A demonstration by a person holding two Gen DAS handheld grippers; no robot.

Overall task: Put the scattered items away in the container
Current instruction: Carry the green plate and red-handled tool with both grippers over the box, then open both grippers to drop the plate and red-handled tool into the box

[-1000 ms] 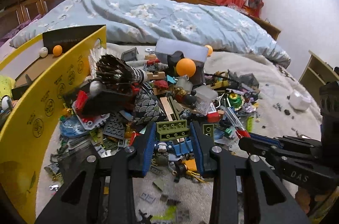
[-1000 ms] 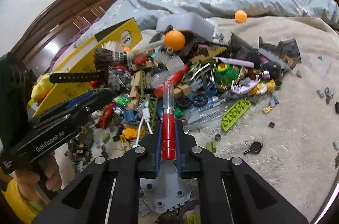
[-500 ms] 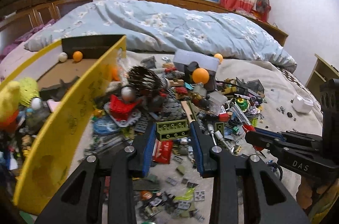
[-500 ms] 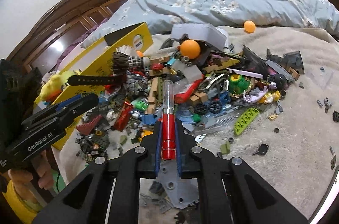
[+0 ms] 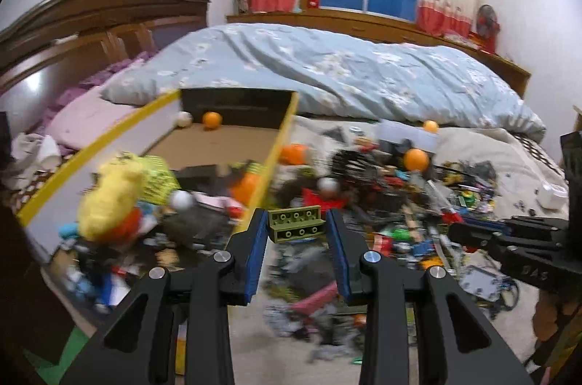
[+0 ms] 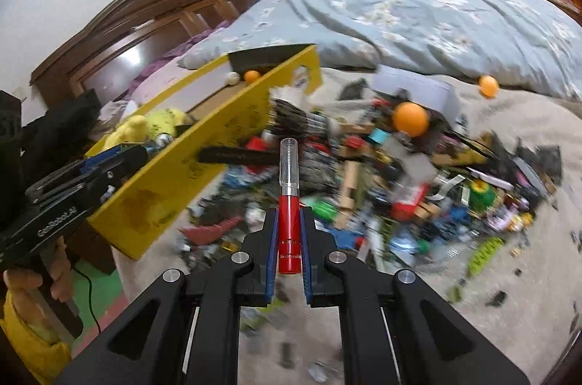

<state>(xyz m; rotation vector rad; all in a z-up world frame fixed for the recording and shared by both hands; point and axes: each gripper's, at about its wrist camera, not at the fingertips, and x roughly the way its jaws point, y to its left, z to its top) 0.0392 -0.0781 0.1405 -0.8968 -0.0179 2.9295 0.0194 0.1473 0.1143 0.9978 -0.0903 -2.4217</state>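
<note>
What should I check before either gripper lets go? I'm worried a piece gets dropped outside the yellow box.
1. Left gripper clamped on the olive-green brick: ok, both pads touch its ends.
2. Right gripper clamped on the red pen: ok, the barrel sits between the pads and the clear cap sticks out forward.
3. Brick past the yellow box wall: not ok, it lines up about with the near wall.
4. Pen over the box: not ok, it hangs over the scattered pile, beside the box.
5. Free floor in the box: ok, bare cardboard shows at the far end.
6. Views sharp enough to aim: not ok, both are blurred.
</note>
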